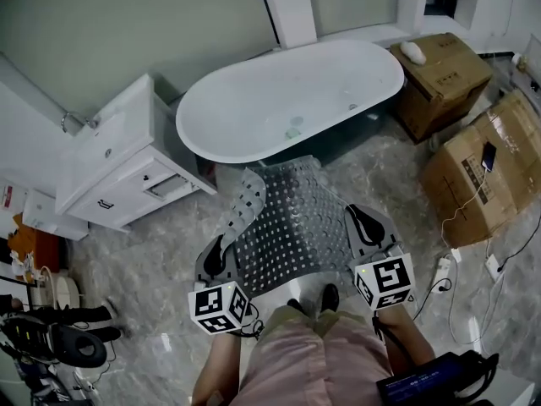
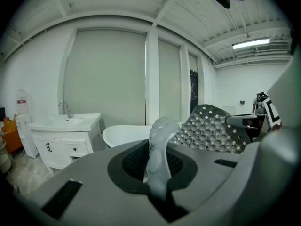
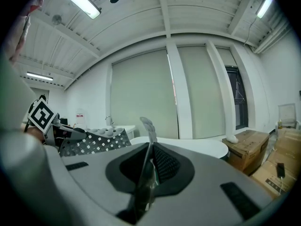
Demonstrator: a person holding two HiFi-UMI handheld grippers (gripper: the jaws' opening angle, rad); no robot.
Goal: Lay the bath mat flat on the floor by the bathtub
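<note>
Dim, even ceiling-tube light; tong views strongly fisheye with dark corners.

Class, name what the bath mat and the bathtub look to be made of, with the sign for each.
Bath mat: likely soft rubber or plastic, grey, translucent, studded; it sags and one corner curls over. Bathtub: white, smooth, faintly glossy, perhaps acrylic or enamel; unclear which.

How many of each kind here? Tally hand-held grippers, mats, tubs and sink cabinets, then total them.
Hand-held grippers: 2, the left hand-held gripper and the right hand-held gripper
Bath mat: 1
Bathtub: 1
Sink cabinet: 1
Total: 5
</note>
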